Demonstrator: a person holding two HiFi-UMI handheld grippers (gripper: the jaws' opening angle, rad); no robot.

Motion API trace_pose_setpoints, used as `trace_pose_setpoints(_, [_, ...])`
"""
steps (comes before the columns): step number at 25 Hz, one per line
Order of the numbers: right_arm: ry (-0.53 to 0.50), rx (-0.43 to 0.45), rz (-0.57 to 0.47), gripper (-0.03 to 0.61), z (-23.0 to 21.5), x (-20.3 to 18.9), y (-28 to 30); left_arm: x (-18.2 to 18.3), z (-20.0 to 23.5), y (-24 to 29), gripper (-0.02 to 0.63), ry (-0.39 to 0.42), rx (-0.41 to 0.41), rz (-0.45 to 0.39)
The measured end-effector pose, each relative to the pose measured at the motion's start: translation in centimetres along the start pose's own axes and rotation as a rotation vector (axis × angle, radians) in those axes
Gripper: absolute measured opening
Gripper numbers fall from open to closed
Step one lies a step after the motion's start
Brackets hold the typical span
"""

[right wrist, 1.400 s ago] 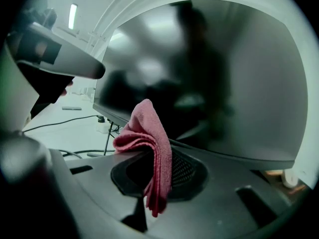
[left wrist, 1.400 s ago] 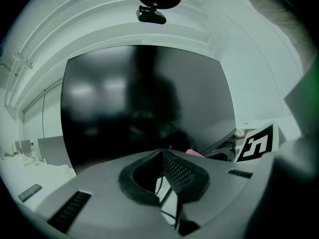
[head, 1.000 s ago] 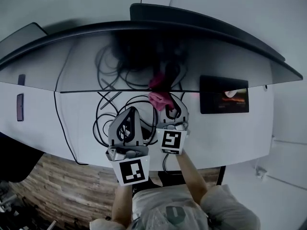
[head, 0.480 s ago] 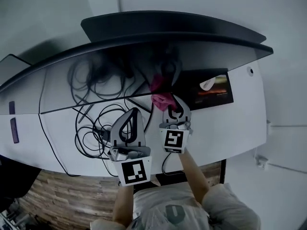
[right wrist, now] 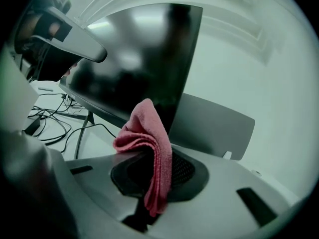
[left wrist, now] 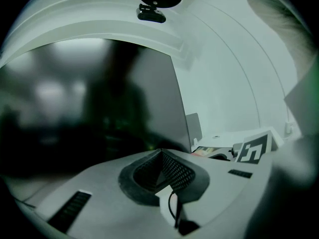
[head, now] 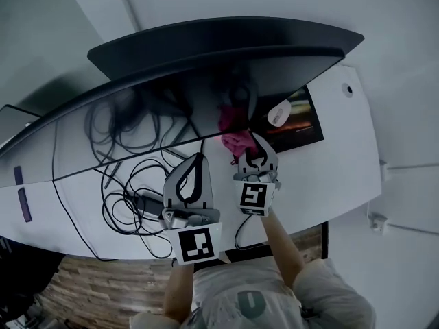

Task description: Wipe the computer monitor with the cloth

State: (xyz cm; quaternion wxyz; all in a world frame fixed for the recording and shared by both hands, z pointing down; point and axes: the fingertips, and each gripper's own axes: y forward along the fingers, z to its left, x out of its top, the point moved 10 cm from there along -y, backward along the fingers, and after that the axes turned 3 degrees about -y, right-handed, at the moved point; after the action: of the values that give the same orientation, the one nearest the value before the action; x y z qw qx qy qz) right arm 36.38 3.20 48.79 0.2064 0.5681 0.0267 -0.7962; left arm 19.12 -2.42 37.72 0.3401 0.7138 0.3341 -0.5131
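Head view: on the white bench [head: 336,163], the dark monitor [head: 206,81] has shifted left in frame, bringing its right end nearer. Our left tool [head: 197,162] sits closed, empty. Our right tool [head: 254,147] pinches the pink cloth [head: 234,141] at the screen's lower edge, so wiping likely progresses rightward.

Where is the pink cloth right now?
The pink cloth is pinched in the right gripper, near the middle of the head view. It is over the white desk, close to the bottom edge of the monitor.
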Motion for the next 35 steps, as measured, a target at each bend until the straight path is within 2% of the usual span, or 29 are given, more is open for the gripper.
trace_pose_setpoints(7, [0.013,-0.001,0.027,0.057,-0.6,-0.8,-0.7,0.9,-0.5,0.6,0.015,0.000,-0.012,-0.016])
trace_pose_setpoints(10, [0.046,-0.033,-0.006,0.056,-2.0,0.8,-1.9,1.7,-0.9,0.4,0.015,0.003,-0.025,-0.037])
trace_pose_setpoints(14, [0.244,-0.147,-0.067,0.055,-6.0,2.2,-3.3,3.2,-1.3,0.3,0.015,0.006,-0.035,-0.078])
trace_pose_setpoints(16, [0.300,-0.175,-0.075,0.057,-7.4,2.5,-3.5,3.9,-1.6,0.2,0.015,0.019,-0.044,-0.092])
trace_pose_setpoints(18, [0.299,-0.163,-0.049,0.056,-7.5,2.2,-2.9,4.4,-1.8,0.0,0.015,0.031,-0.050,-0.109])
trace_pose_setpoints(22, [0.336,-0.099,0.076,0.057,-6.1,0.1,-1.0,4.6,-2.0,-0.1,0.015,0.038,-0.054,-0.117])
trace_pose_setpoints(25, [0.307,-0.061,0.142,0.057,-5.1,-0.6,-0.1,4.5,-2.1,-0.1,0.015,0.029,-0.050,-0.118])
trace_pose_setpoints(35, [0.227,0.045,0.164,0.057,-3.5,-0.2,1.6,4.1,-2.3,-0.6,0.015,0.031,-0.045,-0.105])
